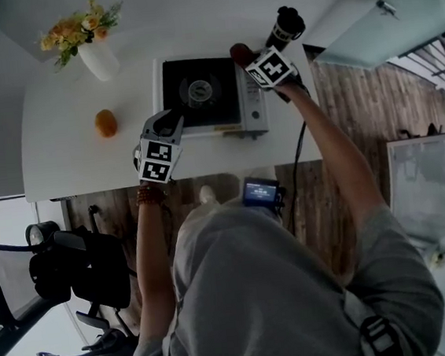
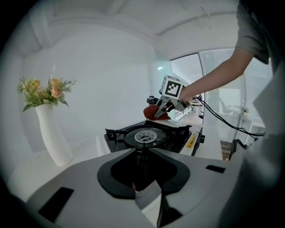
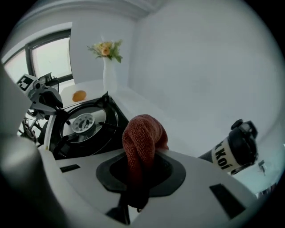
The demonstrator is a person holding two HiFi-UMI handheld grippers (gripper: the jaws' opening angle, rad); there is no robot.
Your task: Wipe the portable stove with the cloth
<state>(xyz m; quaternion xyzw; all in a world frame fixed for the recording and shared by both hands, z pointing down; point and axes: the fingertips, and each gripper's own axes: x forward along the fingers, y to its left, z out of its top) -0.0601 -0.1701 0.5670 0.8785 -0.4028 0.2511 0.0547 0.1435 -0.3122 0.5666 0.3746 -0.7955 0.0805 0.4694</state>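
The portable stove (image 1: 198,93) is white with a black burner top and sits mid-table; it also fills the left gripper view (image 2: 147,136) and shows in the right gripper view (image 3: 84,122). My right gripper (image 1: 245,58) is shut on a red cloth (image 1: 238,52) at the stove's back right corner. The cloth (image 3: 140,142) bulges up out of the jaws. My left gripper (image 1: 171,123) sits at the stove's front left corner, jaws closed on its pale rim (image 2: 142,191). From the left gripper view, the right gripper (image 2: 161,111) and cloth (image 2: 153,112) hover over the far corner.
A black-and-white bottle (image 1: 286,26) stands just right of the stove, close to my right gripper. A white vase with flowers (image 1: 99,58) and an orange (image 1: 106,123) sit on the white table (image 1: 70,161) at the left. A black office chair (image 1: 58,269) is beside me.
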